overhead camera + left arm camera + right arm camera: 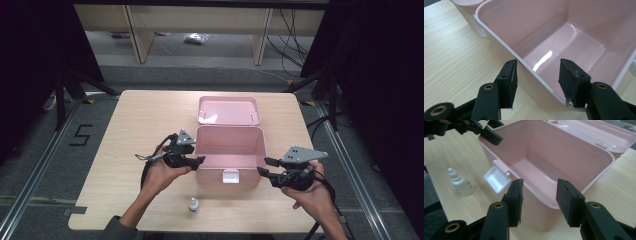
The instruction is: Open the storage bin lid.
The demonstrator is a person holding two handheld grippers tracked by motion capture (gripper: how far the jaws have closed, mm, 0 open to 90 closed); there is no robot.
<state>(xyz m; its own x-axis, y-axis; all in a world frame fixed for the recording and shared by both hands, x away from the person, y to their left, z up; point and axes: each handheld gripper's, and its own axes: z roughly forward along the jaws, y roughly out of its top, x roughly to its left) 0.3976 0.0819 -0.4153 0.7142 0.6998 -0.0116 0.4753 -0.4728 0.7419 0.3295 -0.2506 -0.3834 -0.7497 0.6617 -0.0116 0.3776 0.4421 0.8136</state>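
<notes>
An open pink plastic box (pixel 230 172) stands mid-table, its lid (pixel 229 111) folded back behind it and a white latch (pixel 230 176) on its front. My left gripper (pixel 199 161) is at the box's left wall; in the left gripper view it (pixel 537 75) is open, one jaw outside the wall (pixel 524 22) and one over the inside. My right gripper (pixel 263 166) is at the right front corner, open (pixel 539 195), with the box rim (pixel 584 188) between its jaws. The box is empty inside.
A small clear dropper bottle (pixel 193 205) with a white cap stands near the table's front edge, left of the latch, also seen as the bottle (pixel 460 182) in the right gripper view. The wooden table (pixel 140 130) has bare room on both sides of the box.
</notes>
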